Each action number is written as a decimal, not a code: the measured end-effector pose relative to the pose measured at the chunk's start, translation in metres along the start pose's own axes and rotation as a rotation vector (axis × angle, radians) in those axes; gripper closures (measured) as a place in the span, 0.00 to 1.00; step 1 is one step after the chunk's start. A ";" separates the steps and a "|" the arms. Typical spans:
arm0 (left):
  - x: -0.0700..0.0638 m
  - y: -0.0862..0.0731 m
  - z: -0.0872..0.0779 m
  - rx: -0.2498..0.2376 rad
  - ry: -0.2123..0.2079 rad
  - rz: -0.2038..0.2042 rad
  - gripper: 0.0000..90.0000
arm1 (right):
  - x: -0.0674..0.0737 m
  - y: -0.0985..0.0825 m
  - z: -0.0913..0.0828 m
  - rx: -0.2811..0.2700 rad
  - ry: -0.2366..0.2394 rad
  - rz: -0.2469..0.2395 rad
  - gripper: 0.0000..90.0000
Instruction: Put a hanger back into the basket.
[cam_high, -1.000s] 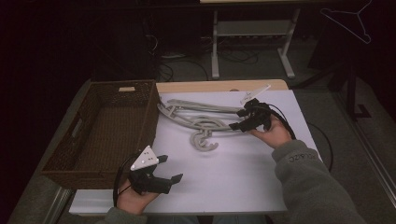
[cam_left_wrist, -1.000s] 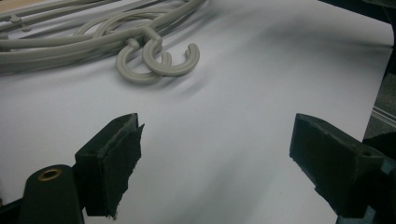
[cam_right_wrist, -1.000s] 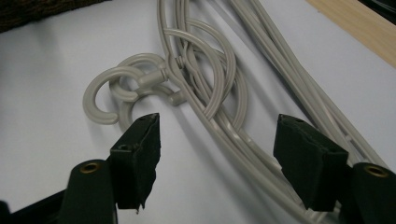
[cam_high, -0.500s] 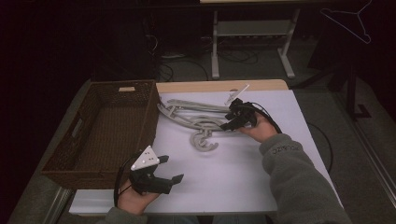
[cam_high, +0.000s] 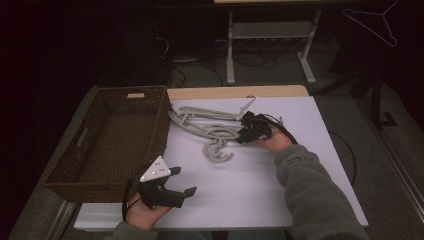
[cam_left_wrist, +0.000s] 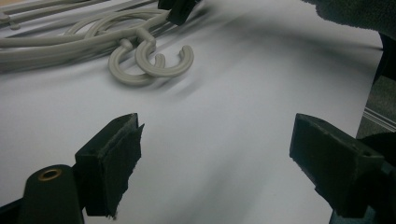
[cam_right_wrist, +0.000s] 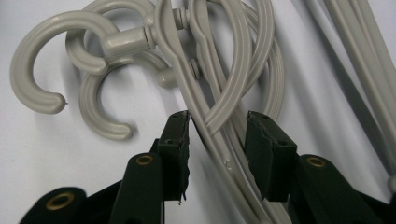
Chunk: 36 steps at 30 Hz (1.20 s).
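Several grey plastic hangers (cam_high: 205, 125) are lying in a tangled pile toward the far middle of the white sheet (cam_high: 300, 190) covering the worktop (cam_high: 235, 92); at least two are showing, since two hooks (cam_right_wrist: 70, 70) are overlapping at the near edge of the pile, but the exact count is not clear. One brown wicker basket (cam_high: 85, 150) is sitting on the left side of the worktop, just beside the pile, and nothing is showing inside it.

The right gripper (cam_high: 244, 134) is reaching into the right side of the pile. Its jaws have just been closing and are standing partly open, straddling the curved bars of the hangers close to the hooks; in the right gripper view one bar is lying right against one pad (cam_right_wrist: 177, 140), while a gap is remaining at the other pad.

The left gripper (cam_high: 182, 181) is resting near the person, on the near left of the sheet, just beside the basket and well apart from the hangers, with its jaws standing wide and holding nothing.
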<state>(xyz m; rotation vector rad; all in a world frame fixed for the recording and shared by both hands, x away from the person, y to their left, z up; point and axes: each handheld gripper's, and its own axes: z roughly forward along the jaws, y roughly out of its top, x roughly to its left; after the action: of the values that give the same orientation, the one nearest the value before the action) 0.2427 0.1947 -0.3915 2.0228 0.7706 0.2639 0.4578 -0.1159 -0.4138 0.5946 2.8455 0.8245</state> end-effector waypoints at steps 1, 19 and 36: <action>0.000 0.000 0.000 0.000 -0.002 -0.001 0.18 | 0.000 0.000 0.000 0.000 -0.004 -0.011 0.67; 0.001 0.000 0.000 -0.003 -0.008 -0.013 0.18 | 0.004 -0.001 -0.005 0.005 -0.007 -0.127 0.81; 0.000 0.000 0.001 -0.001 -0.011 -0.018 0.18 | 0.007 -0.005 -0.022 0.018 0.013 -0.147 0.87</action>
<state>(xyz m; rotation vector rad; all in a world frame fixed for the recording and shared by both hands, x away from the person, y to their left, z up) 0.2433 0.1944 -0.3923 2.0135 0.7811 0.2421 0.4446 -0.1282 -0.3979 0.3772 2.8698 0.7813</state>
